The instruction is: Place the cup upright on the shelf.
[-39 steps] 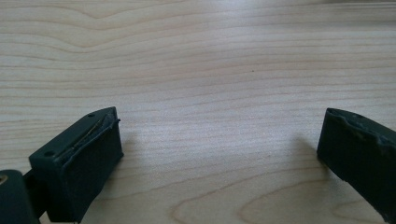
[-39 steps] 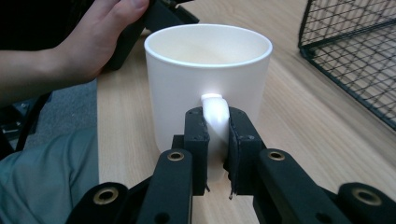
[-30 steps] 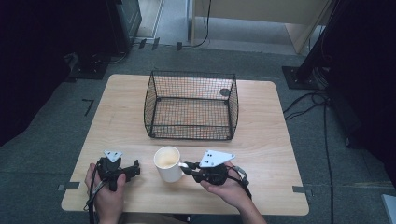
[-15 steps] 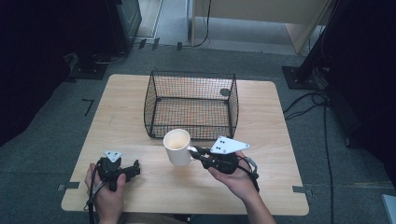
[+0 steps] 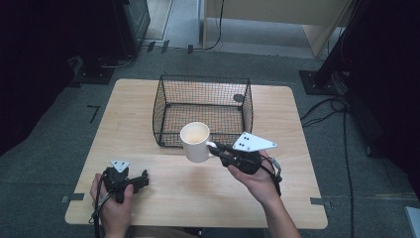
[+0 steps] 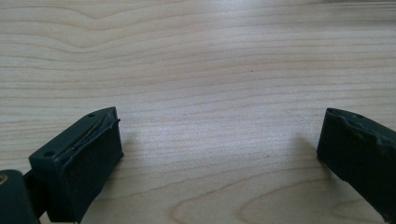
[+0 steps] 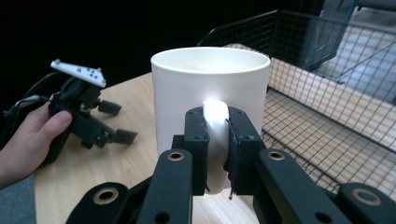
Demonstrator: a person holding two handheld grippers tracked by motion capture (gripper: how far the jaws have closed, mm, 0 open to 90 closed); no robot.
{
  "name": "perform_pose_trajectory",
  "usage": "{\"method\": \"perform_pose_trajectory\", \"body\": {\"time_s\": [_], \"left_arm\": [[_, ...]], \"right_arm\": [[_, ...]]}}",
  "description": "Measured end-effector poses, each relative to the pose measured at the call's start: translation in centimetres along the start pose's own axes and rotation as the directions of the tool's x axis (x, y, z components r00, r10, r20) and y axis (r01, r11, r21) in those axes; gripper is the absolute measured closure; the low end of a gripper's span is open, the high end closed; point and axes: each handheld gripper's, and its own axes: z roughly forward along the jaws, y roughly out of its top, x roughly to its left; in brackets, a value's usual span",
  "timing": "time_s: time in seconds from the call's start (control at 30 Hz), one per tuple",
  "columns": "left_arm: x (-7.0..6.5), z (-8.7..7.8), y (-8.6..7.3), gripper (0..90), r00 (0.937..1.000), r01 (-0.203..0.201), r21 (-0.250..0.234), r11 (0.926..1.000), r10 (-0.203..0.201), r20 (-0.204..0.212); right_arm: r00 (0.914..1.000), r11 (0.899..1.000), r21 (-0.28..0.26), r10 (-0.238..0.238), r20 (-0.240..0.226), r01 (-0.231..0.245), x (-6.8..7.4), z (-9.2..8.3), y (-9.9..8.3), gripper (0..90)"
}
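The right gripper [image 7: 217,144] has its jaws clamped on the handle of the white ceramic mug [image 5: 195,142], carrying it upright in the air just at the near wall of the black wire-mesh basket [image 5: 168,99], likely bound inside. The left gripper [image 5: 130,181], jaws open and empty, rests out of the way on the pale wooden table [image 5: 297,198].

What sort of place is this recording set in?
Probably a lab or workshop set up for recording, not a home. A bare wooden table stands on grey carpet with tape marks, cables trail across the floor, and dark equipment stands ring it. A wire basket and white mug look like props.
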Motion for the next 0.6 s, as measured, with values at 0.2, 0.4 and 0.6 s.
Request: {"method": "perform_pose_trajectory", "body": {"time_s": [0.2, 0.4, 0.6], "left_arm": [[0.0, 0.0, 0.0, 0.0, 1.0000, 0.001, -0.001, 1.0000, -0.001, 0.000], [0.0, 0.0, 0.0, 0.0, 1.0000, 0.000, 0.000, 1.0000, 0.000, 0.001], [0.0, 0.0, 0.0, 0.0, 1.0000, 0.001, -0.001, 1.0000, -0.001, 0.001]], "right_arm": [[0.9992, 0.999, -0.036, 0.013, 0.038, -0.011, -0.9, -0.5, 1.1, 80.8], [0.9974, 0.998, -0.059, 0.011, 0.072, -0.006, -1.8, -0.6, 2.0, 80.8], [0.9933, 0.997, -0.074, 0.030, 0.112, -0.022, -3.1, -0.3, 2.6, 80.8]]}}
